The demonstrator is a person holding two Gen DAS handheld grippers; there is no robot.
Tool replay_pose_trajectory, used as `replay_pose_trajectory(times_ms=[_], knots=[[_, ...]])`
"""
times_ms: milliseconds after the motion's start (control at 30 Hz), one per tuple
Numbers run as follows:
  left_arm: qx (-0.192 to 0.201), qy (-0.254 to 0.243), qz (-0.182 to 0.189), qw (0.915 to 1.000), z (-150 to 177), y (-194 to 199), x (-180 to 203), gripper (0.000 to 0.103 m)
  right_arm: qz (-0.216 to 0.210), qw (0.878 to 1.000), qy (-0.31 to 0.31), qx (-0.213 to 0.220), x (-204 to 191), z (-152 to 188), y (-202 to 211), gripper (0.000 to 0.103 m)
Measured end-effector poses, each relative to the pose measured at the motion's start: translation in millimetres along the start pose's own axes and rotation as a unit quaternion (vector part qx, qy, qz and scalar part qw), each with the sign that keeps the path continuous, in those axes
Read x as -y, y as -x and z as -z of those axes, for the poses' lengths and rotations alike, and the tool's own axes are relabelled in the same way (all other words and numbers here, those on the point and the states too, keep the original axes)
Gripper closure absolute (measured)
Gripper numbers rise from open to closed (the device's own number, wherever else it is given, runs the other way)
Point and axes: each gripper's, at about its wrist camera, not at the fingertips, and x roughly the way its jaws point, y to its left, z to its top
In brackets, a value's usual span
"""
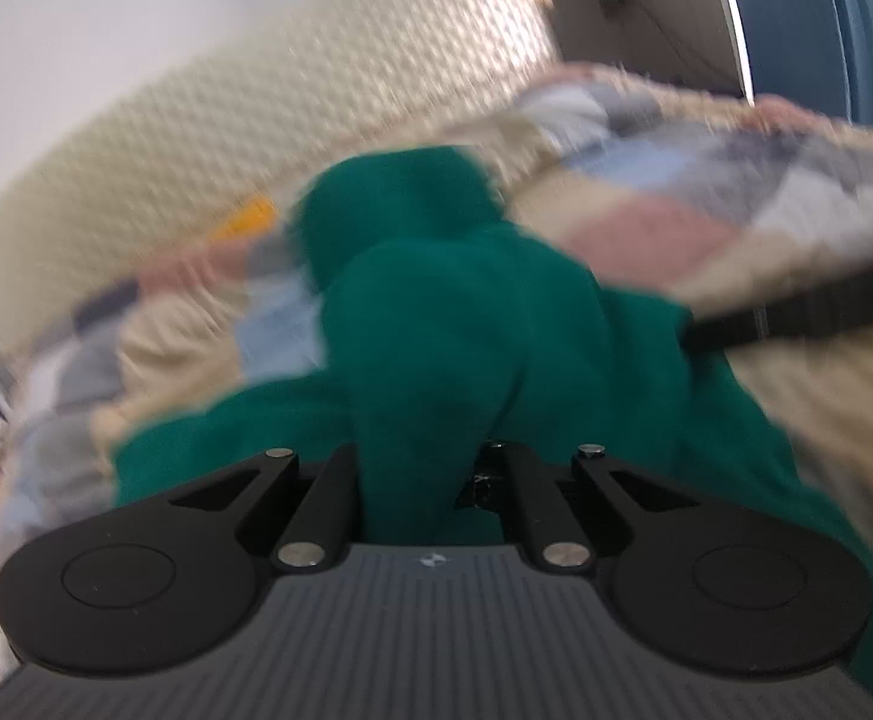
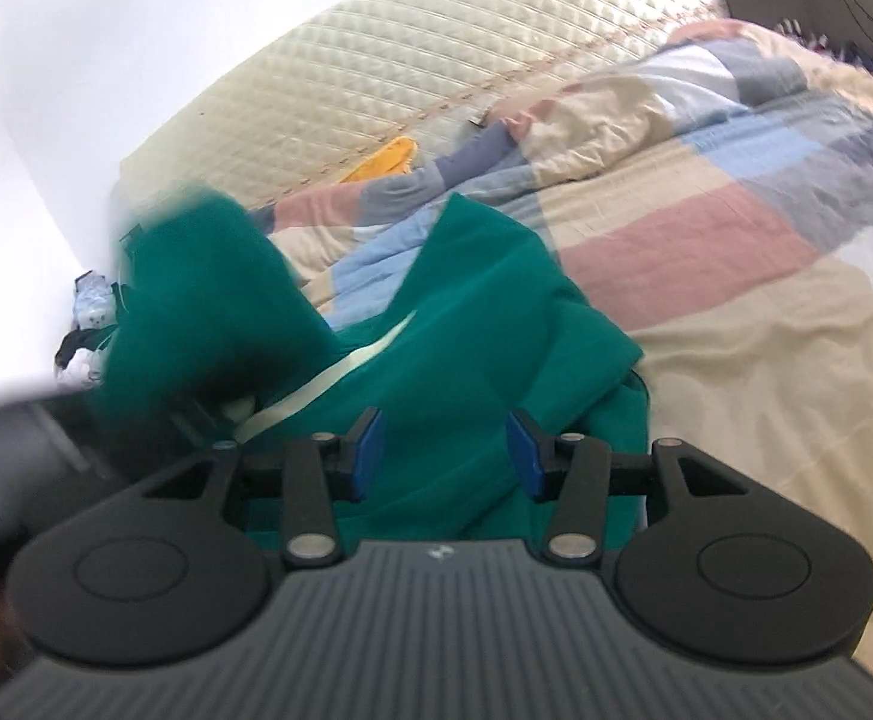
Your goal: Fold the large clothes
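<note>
A green garment lies bunched on the bed's patchwork quilt, in front of a quilted cream headboard. The left claw is clenched on a thick fold of it, though that view is blurred and the grip looks only probable. The right claw stands released, its blue pads apart over the cloth.
</note>
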Motion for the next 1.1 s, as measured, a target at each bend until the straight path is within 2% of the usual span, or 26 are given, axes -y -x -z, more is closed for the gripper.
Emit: replay_pose_trajectory(times_ms=[133,300,333,367,400,433,467,633,767,867,967,1100], knots=[[-0.015,0.044,0.010,0.9989,19.6,-15.5,0.3,0.096,-0.002,1.000,-0.013,-0.002,8.0,0.9,-2.5,0.054],[-0.022,0.090,0.032,0.9952,17.2,-5.4,-19.9,0.092,-0.007,1.000,-0.016,0.002,9.6,1.0,-4.4,0.054],[-0.023,0.099,0.037,0.9941,18.4,1.6,-24.0,0.086,-0.008,1.000,-0.015,0.002,9.4,0.9,-3.9,0.054],[-0.022,0.110,0.044,0.9926,17.9,10.3,-28.9,0.072,-0.009,1.000,-0.014,0.004,9.0,0.9,-2.9,0.054],[-0.020,0.127,0.057,0.9900,19.9,17.9,-33.8,0.066,-0.009,1.000,-0.012,0.006,8.3,0.7,-1.3,0.054],[-0.015,0.145,0.073,0.9867,20.8,26.1,-39.8,0.048,-0.008,1.000,-0.011,0.009,7.8,0.3,1.3,0.054],[-0.008,0.159,0.085,0.9837,23.6,33.0,-43.3,0.043,-0.008,1.000,-0.010,0.013,7.7,-0.3,3.4,0.054],[0.021,0.213,0.111,0.9705,50.7,76.3,-63.1,0.042,-0.025,0.998,0.028,0.056,-0.7,-4.3,25.2,0.054],[0.046,0.278,0.099,0.9545,68.7,92.0,-90.2,0.042,-0.046,0.997,0.034,0.058,-12.4,-8.6,31.6,0.054],[0.061,0.303,0.086,0.9472,72.4,88.0,-107.6,0.042,-0.056,0.995,0.052,0.062,-30.6,-9.1,35.1,0.054],[0.065,0.310,0.084,0.9447,70.7,74.3,-117.4,0.042,-0.080,0.991,0.091,0.050,-53.5,-2.1,30.0,0.054],[0.069,0.328,0.069,0.9397,68.2,52.8,-131.0,0.043,-0.076,0.987,0.140,0.012,-78.4,13.7,-1.2,0.055]])
